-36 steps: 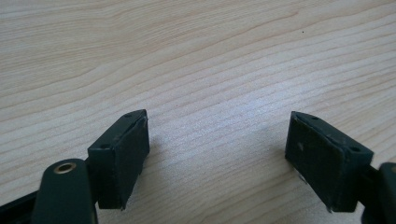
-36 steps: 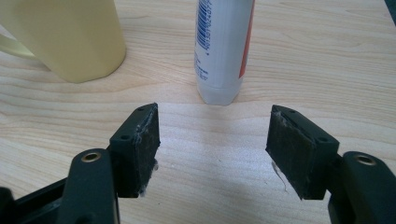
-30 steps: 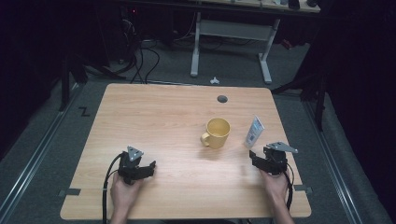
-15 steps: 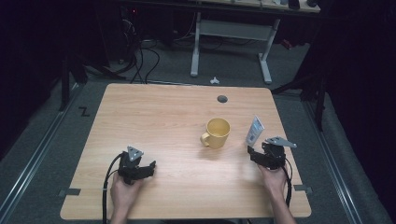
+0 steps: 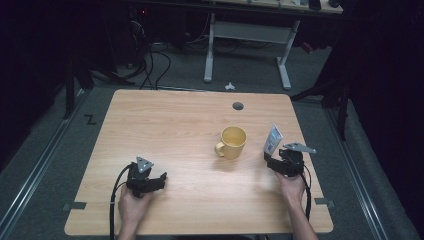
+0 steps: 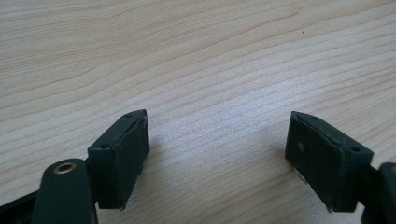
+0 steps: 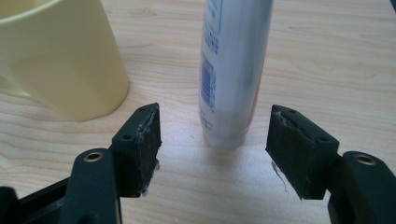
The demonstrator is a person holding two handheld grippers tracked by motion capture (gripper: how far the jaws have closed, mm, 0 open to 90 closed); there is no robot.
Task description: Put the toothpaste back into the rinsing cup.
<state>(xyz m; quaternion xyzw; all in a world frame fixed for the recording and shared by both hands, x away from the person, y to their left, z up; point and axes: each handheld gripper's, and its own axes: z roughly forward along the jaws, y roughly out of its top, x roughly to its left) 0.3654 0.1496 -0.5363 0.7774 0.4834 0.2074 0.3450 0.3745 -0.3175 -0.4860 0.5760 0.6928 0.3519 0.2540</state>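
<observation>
Beside the yellow mug: white tube not yet gripped.
Right tongs spread around tube, untouched; left tongs released, idle on worktop.

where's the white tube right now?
The white tube stands on the table's right side in the high view, right of the yellow mug, just ahead of the right gripper, whose open jaws don't touch it.

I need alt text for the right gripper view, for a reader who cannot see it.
A white tube stands upright on its cap on the wooden table, just ahead of the open right hand-held gripper, whose black jaws are apart from it. A yellow mug stands to its left.
</observation>
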